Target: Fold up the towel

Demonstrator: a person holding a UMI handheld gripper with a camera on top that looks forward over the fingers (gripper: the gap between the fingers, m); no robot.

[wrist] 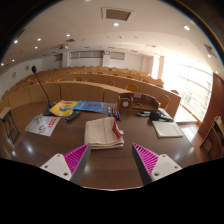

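The tongs [110,160] are spread and empty; the folded towel [103,131] lies just ahead on the counter [110,172] in a lecture hall.

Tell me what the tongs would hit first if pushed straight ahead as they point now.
Probably the folded towel on the table: it lies just ahead of the open tongs, with bare tabletop before it. Depth is hard to judge.

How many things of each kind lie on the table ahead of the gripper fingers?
Folded beige towel: 1
Wooden toy car: 1
Colourful books or packets: 2, perhaps more
White paper sheet: 1
Laptop: 1
Total: about 6
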